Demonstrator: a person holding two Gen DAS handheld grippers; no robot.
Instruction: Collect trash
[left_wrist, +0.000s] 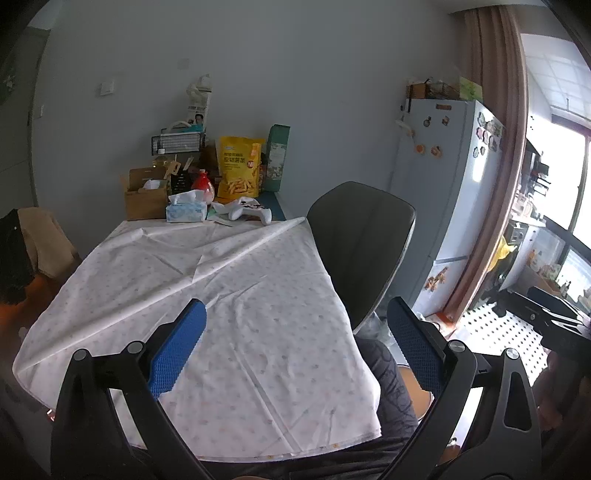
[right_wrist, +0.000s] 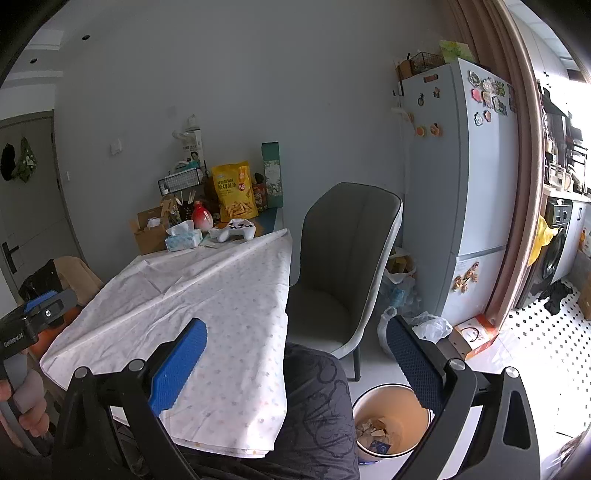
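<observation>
An orange-lined trash bin (right_wrist: 391, 404) stands on the floor right of the table, with paper scraps and a blue wrapper in its bottom. In the left wrist view only a slice of the bin (left_wrist: 420, 404) shows, behind the right finger. My left gripper (left_wrist: 297, 306) hovers open and empty over the near half of the white patterned tablecloth (left_wrist: 229, 280). My right gripper (right_wrist: 295, 325) is open and empty too, above the cloth's right edge (right_wrist: 236, 295) and the person's knee (right_wrist: 317, 402). I see no loose trash on the cloth.
Far end of the table: tissue box (left_wrist: 186, 211), white game controller (left_wrist: 249, 212), yellow snack bag (left_wrist: 239, 168), red vase (left_wrist: 204, 184), cardboard box (left_wrist: 144, 197). A grey chair (right_wrist: 343, 258) stands right of the table. Plastic bags (right_wrist: 430, 325) lie by the fridge (right_wrist: 458, 192).
</observation>
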